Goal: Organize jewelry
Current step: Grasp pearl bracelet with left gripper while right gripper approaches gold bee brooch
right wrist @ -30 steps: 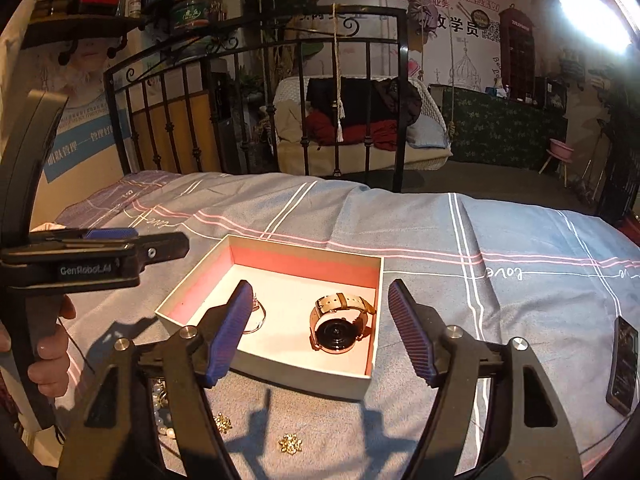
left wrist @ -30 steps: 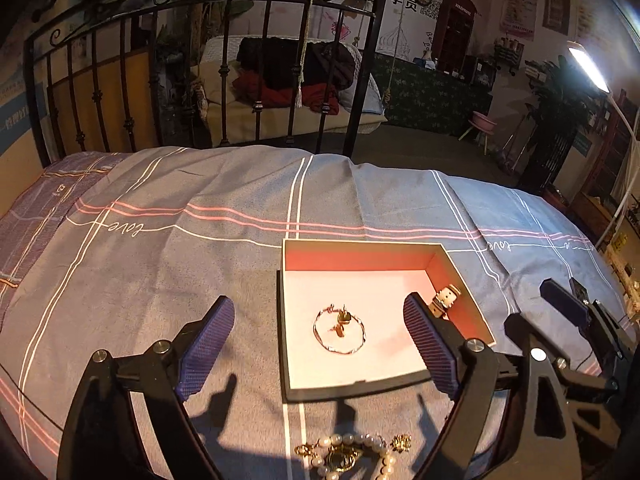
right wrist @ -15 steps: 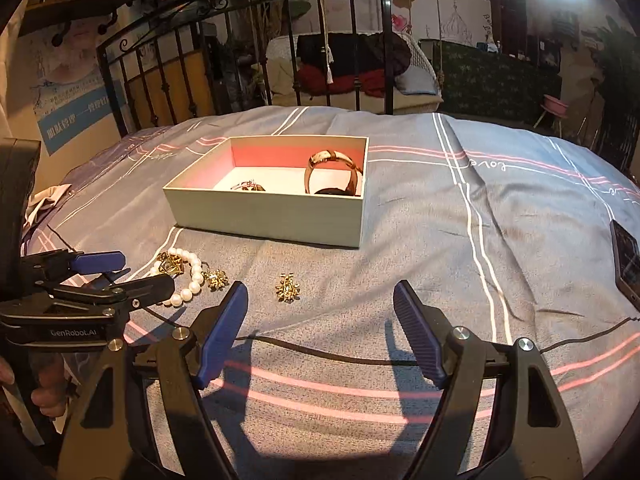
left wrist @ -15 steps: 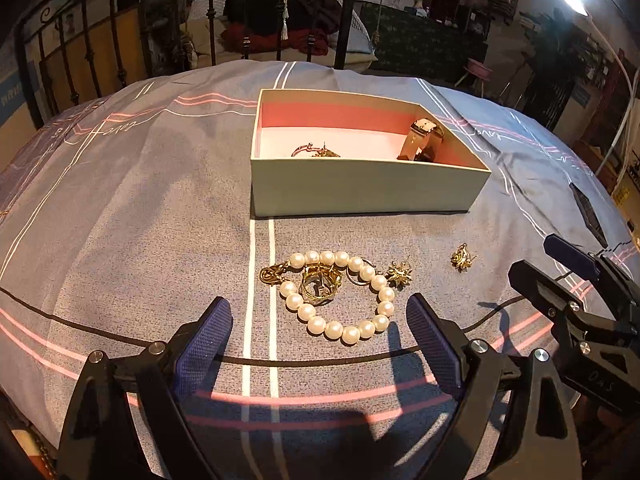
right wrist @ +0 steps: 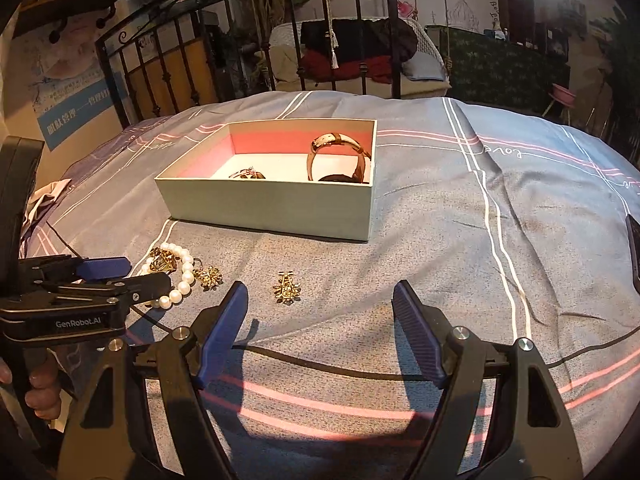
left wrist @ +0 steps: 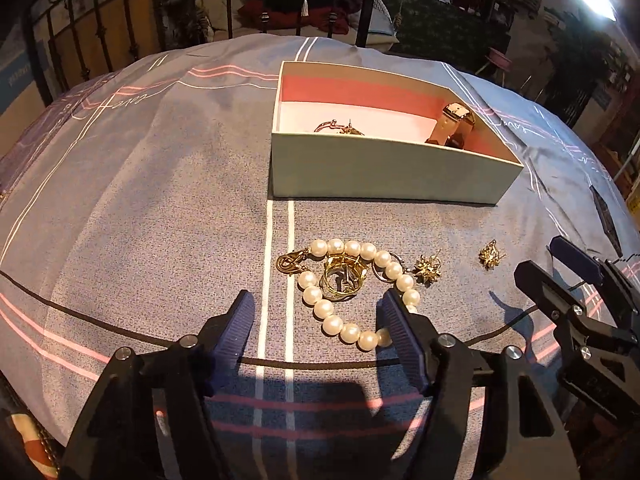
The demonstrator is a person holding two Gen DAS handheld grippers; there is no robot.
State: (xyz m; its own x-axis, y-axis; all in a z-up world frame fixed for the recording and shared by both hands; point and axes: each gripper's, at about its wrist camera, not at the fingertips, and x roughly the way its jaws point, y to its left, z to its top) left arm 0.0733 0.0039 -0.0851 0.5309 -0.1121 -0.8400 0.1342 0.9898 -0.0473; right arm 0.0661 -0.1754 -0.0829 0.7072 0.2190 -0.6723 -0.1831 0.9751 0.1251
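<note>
At lower centre of the left view, the left gripper (left wrist: 316, 316) closes its fingers, still clear, around the pearl bracelet (left wrist: 352, 292) on the bed (left wrist: 140, 200); the right gripper (right wrist: 320, 308) gapes empty near a gold earring (right wrist: 286, 288), the box (right wrist: 272, 204) beyond.

watch (left wrist: 454, 126) face hidden behind box wall (left wrist: 384, 172)

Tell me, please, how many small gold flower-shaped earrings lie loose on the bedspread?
2: one earring beside the pearl bracelet, the other alone, ahead of the right gripper.
</note>
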